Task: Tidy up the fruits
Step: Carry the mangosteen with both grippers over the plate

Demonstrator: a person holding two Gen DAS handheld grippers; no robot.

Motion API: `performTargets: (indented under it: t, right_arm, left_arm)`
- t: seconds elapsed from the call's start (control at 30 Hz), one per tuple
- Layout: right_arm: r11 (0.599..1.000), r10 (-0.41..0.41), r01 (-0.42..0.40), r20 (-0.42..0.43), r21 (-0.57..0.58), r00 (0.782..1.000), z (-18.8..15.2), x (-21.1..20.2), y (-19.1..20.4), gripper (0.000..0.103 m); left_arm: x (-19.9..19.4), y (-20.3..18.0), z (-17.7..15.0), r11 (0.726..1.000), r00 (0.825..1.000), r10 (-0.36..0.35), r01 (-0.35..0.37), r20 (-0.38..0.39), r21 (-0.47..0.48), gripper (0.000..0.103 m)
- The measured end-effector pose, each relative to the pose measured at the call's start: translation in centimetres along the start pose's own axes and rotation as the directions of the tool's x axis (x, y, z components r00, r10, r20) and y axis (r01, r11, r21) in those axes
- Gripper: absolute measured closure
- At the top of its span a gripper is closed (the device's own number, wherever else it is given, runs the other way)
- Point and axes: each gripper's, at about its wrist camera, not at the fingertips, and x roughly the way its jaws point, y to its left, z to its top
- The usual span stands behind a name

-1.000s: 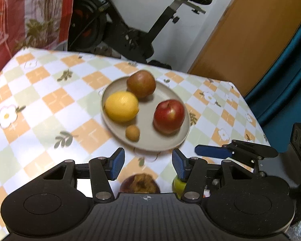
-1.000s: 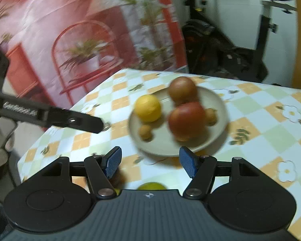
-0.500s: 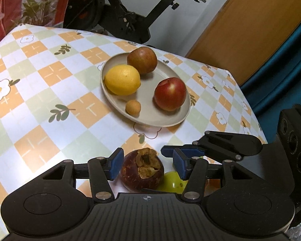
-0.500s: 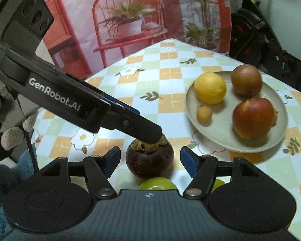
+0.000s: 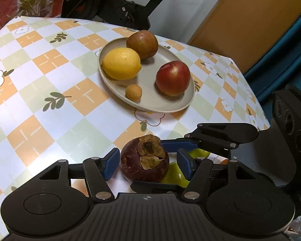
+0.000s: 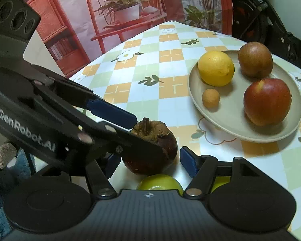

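A dark purple mangosteen (image 5: 144, 163) stands on the checked tablecloth near the front edge. My left gripper (image 5: 147, 163) straddles it with its jaws opening, and a gap shows at each pad. My right gripper (image 6: 149, 164) comes in from the other side. It is open, its jaws closing slightly, with the mangosteen (image 6: 150, 150) just ahead of its pads. The left gripper's fingers (image 6: 110, 110) cross over the fruit in the right wrist view. Two green fruits (image 5: 175, 175) (image 6: 160, 182) lie behind the mangosteen, partly hidden.
A beige plate (image 5: 150, 76) (image 6: 230, 108) farther back holds a lemon (image 5: 121, 63), a brown round fruit (image 5: 142, 44), a red apple (image 5: 173, 78) and a small tan fruit (image 5: 133, 92). An exercise bike stands beyond the table. The table edge is close on the right.
Both grippers have sunk toward the table. The mangosteen has come into view between the left fingers, which stand wider apart. The right view has swung from the plate to the mangosteen.
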Motion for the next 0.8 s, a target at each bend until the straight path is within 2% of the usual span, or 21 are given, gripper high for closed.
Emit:
performTargets:
  t: [0.53, 0.8]
  right_arm:
    - [1.0, 0.004, -0.004, 0.01, 0.007, 1.0, -0.1, -0.1, 0.1, 0.039]
    - [1.0, 0.005, -0.006, 0.061, 0.016, 0.998, 0.0, -1.2, 0.1, 0.039]
  left_arm:
    - [0.4, 0.1, -0.1, 1.0, 1.0, 0.016, -0.016, -0.015, -0.002, 0.044]
    - [-1.0, 0.0, 0.4, 1.0, 0.999, -0.01, 0.01, 0.04, -0.015, 0.046]
